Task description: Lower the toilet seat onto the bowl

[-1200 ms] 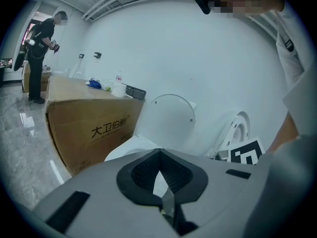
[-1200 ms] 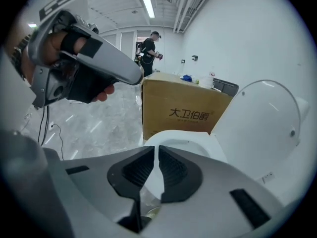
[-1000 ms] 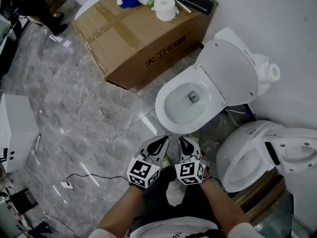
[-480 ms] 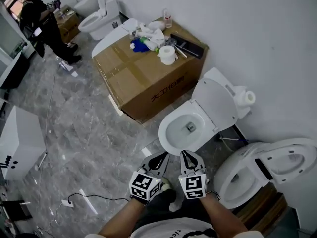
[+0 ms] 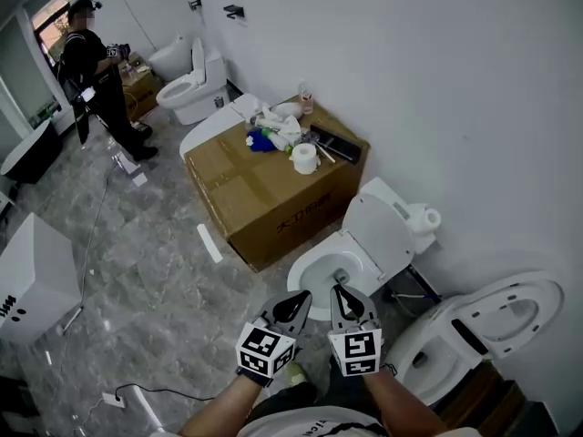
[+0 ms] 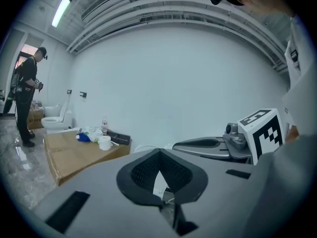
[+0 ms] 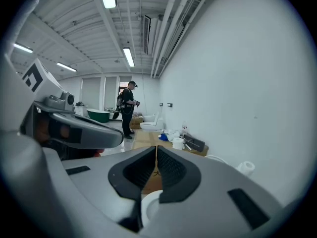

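The white toilet [image 5: 321, 273] stands against the wall with its seat and lid [image 5: 383, 233] raised over the open bowl. Both grippers hover side by side just in front of the bowl's near rim, touching nothing. My left gripper [image 5: 301, 297] is shut, its tips meeting with nothing between them [image 6: 160, 151]. My right gripper [image 5: 339, 289] is shut too, with only a thin slit between its empty pads [image 7: 156, 148]. In the right gripper view the bowl's rim [image 7: 147, 203] shows below the jaws.
A large cardboard box [image 5: 264, 194] with a paper roll and clutter on top stands left of the toilet. A second toilet [image 5: 455, 340] with a raised seat sits close on the right. A person [image 5: 91, 66] stands far left near another toilet [image 5: 191, 87]. A cable [image 5: 155, 391] lies on the marble floor.
The head view has tilted up and takes in far more of the room. Both grippers stay together in front of the bowl. The seat and lid remain upright.
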The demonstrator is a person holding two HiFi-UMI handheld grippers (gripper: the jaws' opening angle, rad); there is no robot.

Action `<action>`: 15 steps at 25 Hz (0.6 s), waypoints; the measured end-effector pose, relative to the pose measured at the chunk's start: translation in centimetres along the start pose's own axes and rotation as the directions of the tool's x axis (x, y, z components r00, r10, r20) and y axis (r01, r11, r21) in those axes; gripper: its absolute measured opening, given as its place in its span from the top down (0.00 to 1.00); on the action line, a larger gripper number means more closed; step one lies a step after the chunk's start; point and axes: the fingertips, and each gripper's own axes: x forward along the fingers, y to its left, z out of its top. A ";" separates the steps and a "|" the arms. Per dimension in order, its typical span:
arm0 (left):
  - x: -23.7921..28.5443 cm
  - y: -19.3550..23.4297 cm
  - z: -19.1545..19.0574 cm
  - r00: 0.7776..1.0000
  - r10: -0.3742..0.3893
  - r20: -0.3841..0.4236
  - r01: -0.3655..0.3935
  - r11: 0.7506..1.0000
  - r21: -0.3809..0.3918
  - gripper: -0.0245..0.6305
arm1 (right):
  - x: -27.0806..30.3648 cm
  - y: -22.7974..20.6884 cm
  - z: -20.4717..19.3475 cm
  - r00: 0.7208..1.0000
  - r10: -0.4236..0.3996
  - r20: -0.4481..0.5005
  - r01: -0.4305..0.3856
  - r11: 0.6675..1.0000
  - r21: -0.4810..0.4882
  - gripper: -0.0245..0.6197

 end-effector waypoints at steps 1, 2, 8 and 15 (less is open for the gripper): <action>-0.2 -0.3 0.8 1.000 -0.001 0.010 0.001 1.000 0.005 0.95 | -0.4 -0.2 0.8 1.000 -0.004 0.013 0.004 1.000 0.004 0.92; -0.4 -0.6 1.6 1.000 -0.004 0.023 0.004 1.000 0.010 0.95 | -0.8 -0.5 1.5 1.000 -0.009 0.027 0.009 1.000 0.005 0.92; -1.7 -1.8 7.1 0.995 -0.018 0.102 0.015 0.999 0.034 0.95 | -2.7 -1.3 6.3 0.994 -0.026 0.103 0.024 1.000 0.016 0.92; -2.7 -2.8 12.3 0.983 -0.026 0.179 0.015 0.998 0.065 0.95 | -4.2 -1.5 10.9 0.982 -0.019 0.189 0.015 1.000 0.027 0.93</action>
